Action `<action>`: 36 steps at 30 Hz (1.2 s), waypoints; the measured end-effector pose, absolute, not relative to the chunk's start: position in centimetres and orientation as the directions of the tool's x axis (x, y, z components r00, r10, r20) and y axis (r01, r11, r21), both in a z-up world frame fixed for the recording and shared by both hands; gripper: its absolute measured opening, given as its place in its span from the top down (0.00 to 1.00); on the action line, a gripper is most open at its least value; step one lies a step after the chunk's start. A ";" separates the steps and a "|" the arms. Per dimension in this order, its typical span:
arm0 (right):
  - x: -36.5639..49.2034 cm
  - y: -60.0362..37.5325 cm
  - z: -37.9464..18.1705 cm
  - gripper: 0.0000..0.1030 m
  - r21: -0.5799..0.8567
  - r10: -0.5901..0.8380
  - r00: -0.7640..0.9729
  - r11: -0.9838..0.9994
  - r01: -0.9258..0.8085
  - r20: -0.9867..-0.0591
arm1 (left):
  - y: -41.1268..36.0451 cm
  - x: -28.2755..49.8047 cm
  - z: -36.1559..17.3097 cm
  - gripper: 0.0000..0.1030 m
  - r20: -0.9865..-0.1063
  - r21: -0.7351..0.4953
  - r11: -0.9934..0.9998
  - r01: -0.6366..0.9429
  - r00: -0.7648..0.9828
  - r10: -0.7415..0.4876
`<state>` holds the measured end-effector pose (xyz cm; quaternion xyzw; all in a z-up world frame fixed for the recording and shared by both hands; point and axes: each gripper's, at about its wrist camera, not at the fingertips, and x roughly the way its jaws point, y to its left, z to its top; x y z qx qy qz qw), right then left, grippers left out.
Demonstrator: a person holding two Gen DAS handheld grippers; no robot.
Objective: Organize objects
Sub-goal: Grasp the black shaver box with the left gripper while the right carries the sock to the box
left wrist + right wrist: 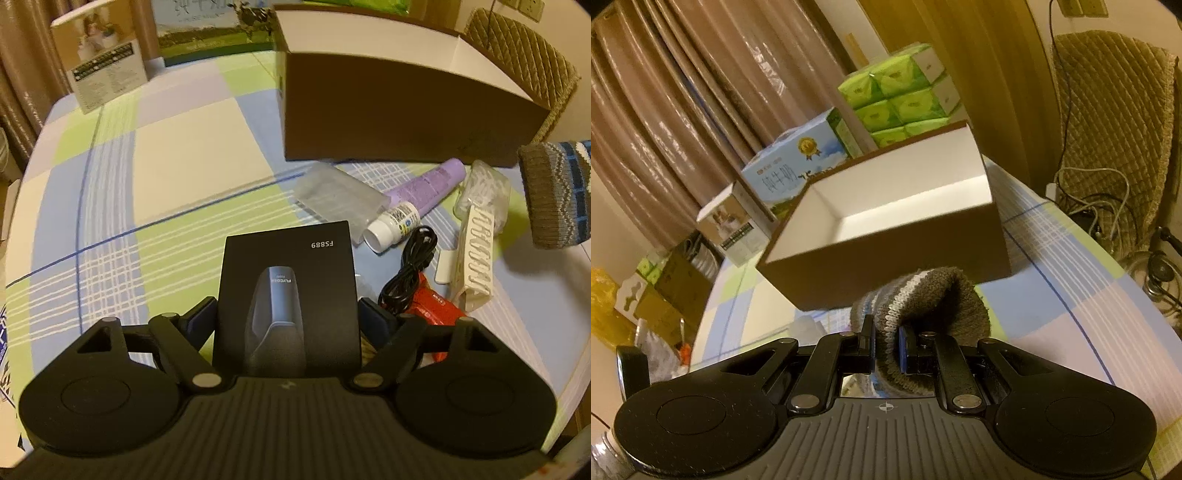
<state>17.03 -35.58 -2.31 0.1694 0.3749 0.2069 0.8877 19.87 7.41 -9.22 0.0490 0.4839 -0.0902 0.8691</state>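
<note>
Both claws are carrying loads, so the step in hand looks like loading the box. The left claw (288, 317) is gripping a black carton (288, 291) between widely spread fingers, holding it above the checked tabletop (166, 155), short of the brown box (399, 114), whose near wall is facing this camera. The right claw (886, 350) is pinching a knitted sock (923, 306) with its fingers nearly together, the cuff bunching between them, and it is hanging just in front of the box (886, 266), a little above the rim; the white interior showing there is bare as far as can be seen. Other items are lying on the tabletop beside the box's near wall: a purple tube (428, 184), a white bottle (395, 225), a black cable (410, 269), a red packet (436, 310) and some clear packaging (340, 195). The next move probably calls for carrying the sock forward over the rim and letting go inside, then lifting the carton higher to clear the wall.
</note>
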 end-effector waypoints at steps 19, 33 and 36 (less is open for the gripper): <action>25.4 -35.6 2.1 0.92 0.553 0.633 0.620 0.754 -0.356 -0.464 | 4.6 23.7 1.5 0.24 -0.718 0.030 0.993 0.117 0.693 -0.060; 35.8 -36.0 0.5 0.92 0.658 0.620 0.635 0.718 -0.224 -0.460 | -4.3 35.8 3.9 0.24 -0.680 0.044 0.983 0.179 0.726 -0.102; 37.3 -36.0 -0.6 0.92 0.660 0.612 0.626 0.725 -0.198 -0.484 | -5.9 38.1 2.8 0.24 -0.702 0.048 0.982 0.182 0.706 -0.096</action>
